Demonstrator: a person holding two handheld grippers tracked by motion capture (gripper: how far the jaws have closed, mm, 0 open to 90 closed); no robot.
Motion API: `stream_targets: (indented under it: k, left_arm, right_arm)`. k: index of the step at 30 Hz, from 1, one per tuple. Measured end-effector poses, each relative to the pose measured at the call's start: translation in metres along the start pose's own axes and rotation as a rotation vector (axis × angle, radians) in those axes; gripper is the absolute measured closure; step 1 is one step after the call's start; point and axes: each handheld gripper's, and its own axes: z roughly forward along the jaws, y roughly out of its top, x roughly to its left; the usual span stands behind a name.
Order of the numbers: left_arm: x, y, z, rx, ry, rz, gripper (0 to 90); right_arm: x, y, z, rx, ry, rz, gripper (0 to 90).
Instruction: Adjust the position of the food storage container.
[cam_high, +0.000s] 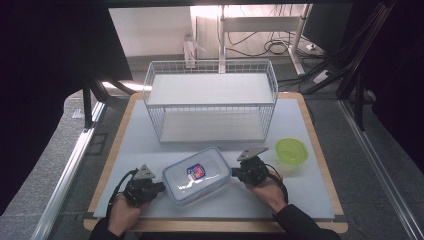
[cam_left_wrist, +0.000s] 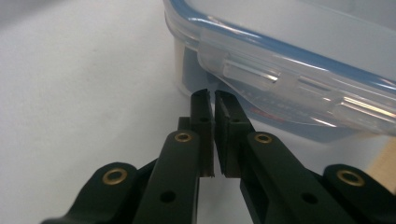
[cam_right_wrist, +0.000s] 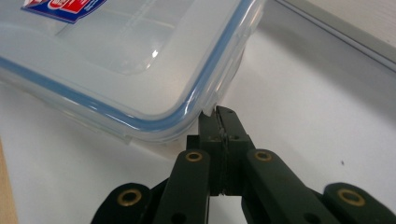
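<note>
Grippers first: found the left gripper (cam_high: 161, 186) at the box's (cam_high: 197, 176) left end, jaws pressed all but together with a hairline slit between them and nothing caught in it. Saw in the left gripper view (cam_left_wrist: 210, 95) its tips just beneath the clear latch flap (cam_left_wrist: 261, 79) of the box (cam_left_wrist: 289, 56), close under the blue seal of the lid; could not tell whether tips and flap touched. Found the right gripper (cam_high: 234, 173) at the box's right end, jaws pressed flat against each other, holding nothing. Saw in the right gripper view (cam_right_wrist: 218, 112) those tips up against a rounded corner of the box (cam_right_wrist: 116, 60), right under the lid's rim.

Found the box itself lying flat on the mat (cam_high: 150, 145), near the front edge, between the two grippers, turned slightly askew. Noted its lid on, clear with a blue seal, and a red-and-blue label (cam_high: 196, 172) in the middle.

Saw a left hand (cam_high: 122, 212) and a right hand (cam_high: 270, 192) coming in from the bottom edge, one behind each gripper, dark sleeves at the wrists.

Further out, noted a green tub (cam_high: 291, 150) on the mat, to the right of the right gripper and apart from the box. Behind the box, noted a white wire rack (cam_high: 210, 106) standing upright at the back of the mat, two-tiered, well apart from box and grippers. Saw a wooden board (cam_high: 320, 150) showing as a border round the mat.
</note>
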Motion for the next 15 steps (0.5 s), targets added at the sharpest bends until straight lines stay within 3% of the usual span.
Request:
stream_targets:
  k: [9,15]
  left_arm:
    - [0.007,0.034,0.028,0.010,0.006,0.039,87.8]
    - [0.009,0.050,0.042,0.000,-0.001,0.043,87.7]
  right_arm:
    - [-0.005,-0.014,-0.017,0.008,-0.044,0.054,90.0]
    - [-0.006,-0.025,-0.028,0.009,-0.044,0.072,90.0]
